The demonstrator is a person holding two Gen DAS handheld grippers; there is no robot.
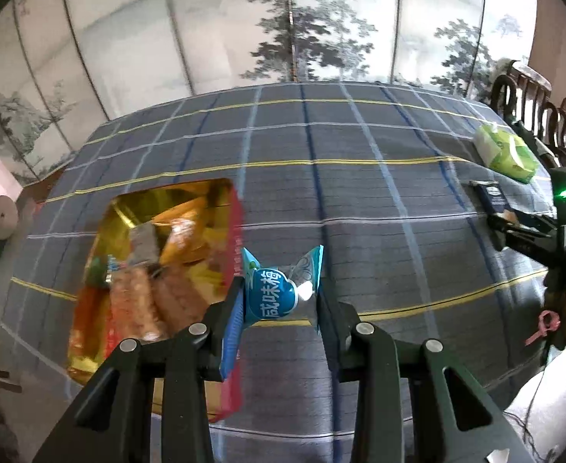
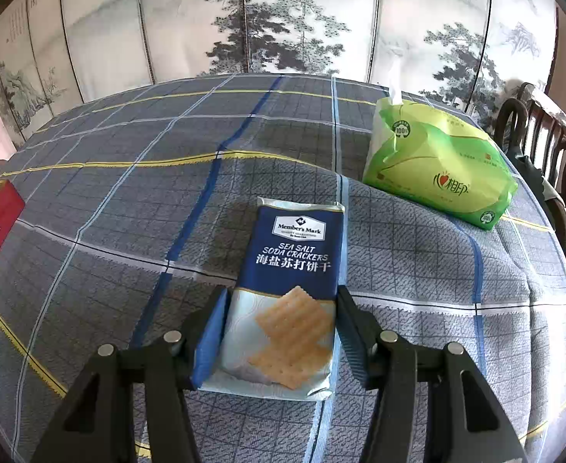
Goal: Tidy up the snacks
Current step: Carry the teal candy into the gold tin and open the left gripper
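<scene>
Left tool [image 1: 279, 305], angled down, pinches a blue candy [image 1: 273, 295] above the desk [image 1: 360, 212], beside the open tin [image 1: 159, 270]. Right tool [image 2: 281, 332], angled down, straddles the cracker pack [image 2: 287, 301] lying mid-desk; contact unclear.

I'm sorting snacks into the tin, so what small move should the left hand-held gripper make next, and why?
Probably carry it a little further left, over the open toffee tin. The left hand-held gripper is shut on a blue wrapped plum candy held above the tablecloth, just right of the tin's rim, so it isn't over the tin yet.
</scene>
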